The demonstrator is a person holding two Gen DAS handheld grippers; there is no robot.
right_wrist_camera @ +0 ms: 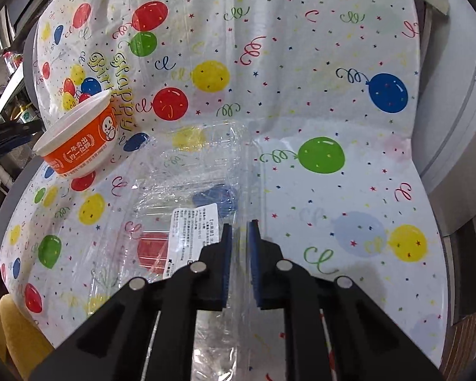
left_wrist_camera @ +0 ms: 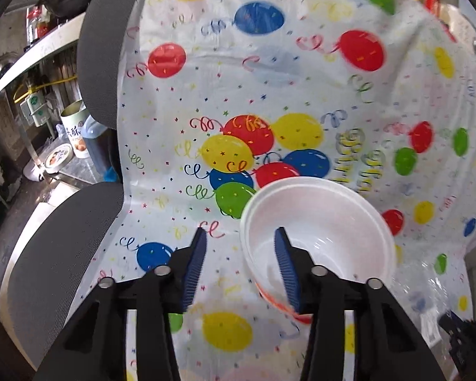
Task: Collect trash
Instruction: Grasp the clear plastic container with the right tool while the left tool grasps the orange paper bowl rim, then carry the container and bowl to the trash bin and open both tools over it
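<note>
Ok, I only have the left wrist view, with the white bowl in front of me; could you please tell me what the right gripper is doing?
Observer: The right gripper is closed on the edge of a clear plastic container lying on the balloon tablecloth.
Operator: Thank you. Is there anything on that container?
Observer: Yes, a white printed label sits on it, just beside the gripper's fingers.
Operator: And how does my bowl look from outside?
Observer: The bowl has an orange band around its wall with white lettering and a small cartoon face.
</note>
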